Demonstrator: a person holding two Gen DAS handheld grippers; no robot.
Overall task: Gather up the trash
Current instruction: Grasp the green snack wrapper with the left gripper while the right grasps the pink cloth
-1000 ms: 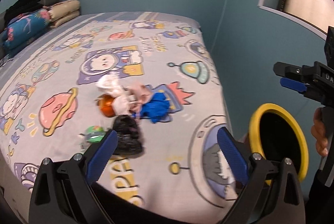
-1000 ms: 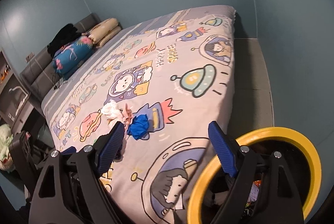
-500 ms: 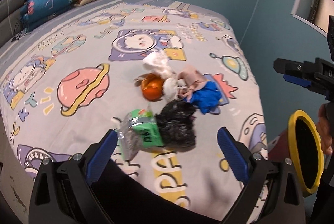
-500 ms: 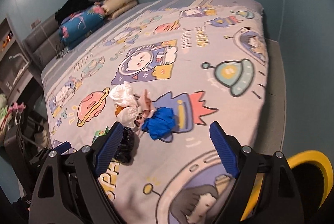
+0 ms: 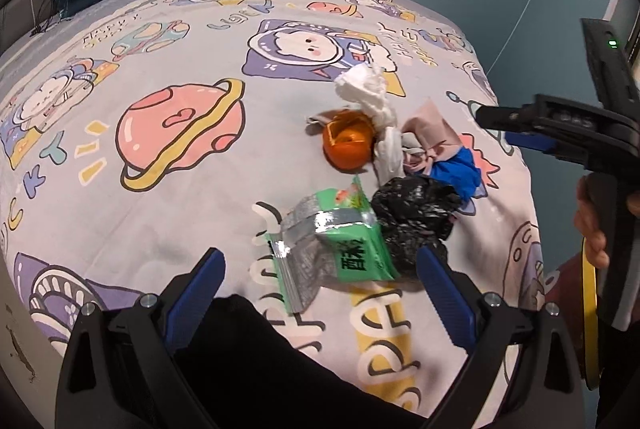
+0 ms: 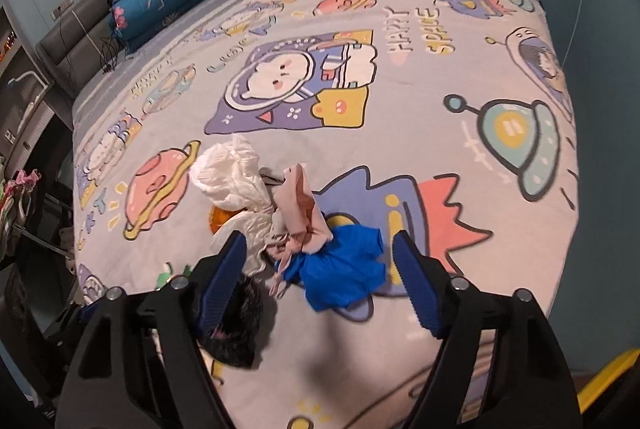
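Note:
A heap of trash lies on the cartoon bedspread (image 5: 160,189): a green and silver wrapper (image 5: 340,241), a crumpled black bag (image 5: 416,217), an orange peel (image 5: 348,145), white tissue (image 5: 368,97), a pink paper (image 5: 432,133) and a blue scrap (image 5: 460,173). My left gripper (image 5: 320,289) is open just above the green wrapper. My right gripper (image 6: 318,277) is open just above the blue scrap (image 6: 344,277) and the pink paper (image 6: 300,213); the tissue (image 6: 232,177) lies beyond. The right gripper also shows at the right of the left wrist view (image 5: 560,133).
A yellow-rimmed bin (image 6: 608,373) stands beside the bed at the lower right, its edge also in the left wrist view (image 5: 588,313). Pillows and a blue cushion (image 6: 160,1) lie at the headboard. Blue walls enclose the bed. Shelving stands at far left (image 6: 24,189).
Both grippers have moved from beside the bin in over the bed and down toward the trash heap. Both stayed open. The bin has slid toward the frame edges.

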